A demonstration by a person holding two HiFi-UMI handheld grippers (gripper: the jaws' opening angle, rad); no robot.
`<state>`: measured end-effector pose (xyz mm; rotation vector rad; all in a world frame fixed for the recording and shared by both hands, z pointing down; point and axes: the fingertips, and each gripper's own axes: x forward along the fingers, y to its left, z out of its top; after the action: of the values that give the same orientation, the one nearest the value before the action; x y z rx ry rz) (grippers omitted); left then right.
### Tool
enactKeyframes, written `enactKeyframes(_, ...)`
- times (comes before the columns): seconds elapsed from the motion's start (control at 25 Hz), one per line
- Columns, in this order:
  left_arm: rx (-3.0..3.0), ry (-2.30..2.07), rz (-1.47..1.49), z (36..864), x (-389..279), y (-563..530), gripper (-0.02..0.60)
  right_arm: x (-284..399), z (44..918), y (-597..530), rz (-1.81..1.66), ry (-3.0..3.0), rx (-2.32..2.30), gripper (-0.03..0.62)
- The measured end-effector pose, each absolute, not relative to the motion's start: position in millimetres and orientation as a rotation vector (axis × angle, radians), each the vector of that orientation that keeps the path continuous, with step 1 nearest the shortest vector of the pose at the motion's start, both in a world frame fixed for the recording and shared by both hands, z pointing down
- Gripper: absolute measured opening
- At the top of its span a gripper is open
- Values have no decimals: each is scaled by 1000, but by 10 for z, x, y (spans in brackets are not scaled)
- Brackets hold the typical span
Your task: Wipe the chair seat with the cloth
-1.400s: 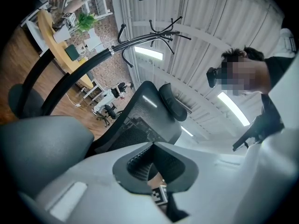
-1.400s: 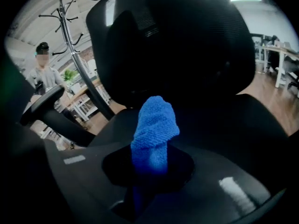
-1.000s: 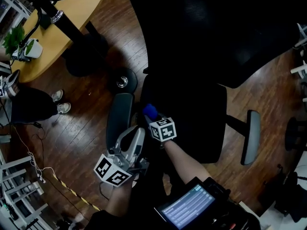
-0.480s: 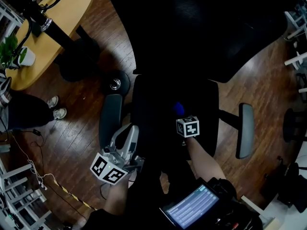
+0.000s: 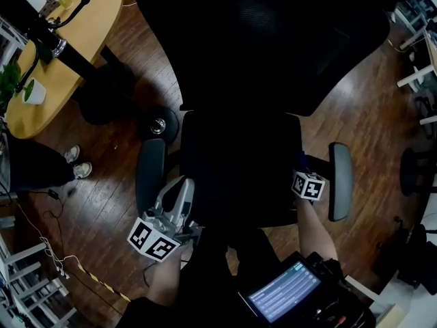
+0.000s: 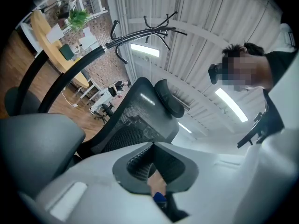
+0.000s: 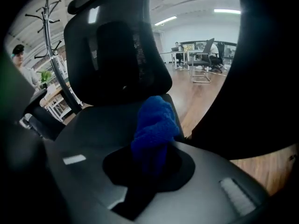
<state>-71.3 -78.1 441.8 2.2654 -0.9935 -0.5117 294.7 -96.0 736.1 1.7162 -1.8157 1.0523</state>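
Observation:
A black office chair fills the head view, its seat (image 5: 232, 169) dark under the tall back (image 7: 117, 55). My right gripper (image 5: 301, 162) is at the seat's right edge, beside the right armrest (image 5: 339, 181). It is shut on a bunched blue cloth (image 7: 156, 125), which presses onto the seat (image 7: 98, 122) ahead of the gripper (image 7: 154, 160). My left gripper (image 5: 181, 185) hangs beside the left armrest (image 5: 150, 176), off the seat, its jaws together and holding nothing (image 6: 152, 144). Through the gap in its jaws a bit of the blue cloth (image 6: 160, 199) shows.
A round wooden table (image 5: 75, 46) with a potted plant (image 5: 31, 91) stands at the far left, a black stand base (image 5: 158, 125) beside it. A person's shoes (image 5: 75, 162) are on the wood floor. A lit tablet (image 5: 283, 292) hangs at my front. More chairs stand at the right.
My right gripper has swept the blue cloth across the seat from its front left to its right edge. The left gripper has stayed by the left armrest.

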Motion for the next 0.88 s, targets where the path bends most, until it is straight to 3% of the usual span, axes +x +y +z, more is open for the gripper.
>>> enactKeyframes(0.32, 2259, -1010, -541, 4368, -739, -745, -8, 2677, 7323, -1044, 1055, -1821, 1767, 52)
enactKeyframes(0.72, 2232, -1064, -569, 4330, -973, -635, -8, -275, 7305, -933, 1112, -2221, 1162, 54)
enactKeyframes(0.88, 2222, -1087, -569, 4364, -1072, -615, -8, -802, 7418, -670, 1040, -2255, 961, 52)
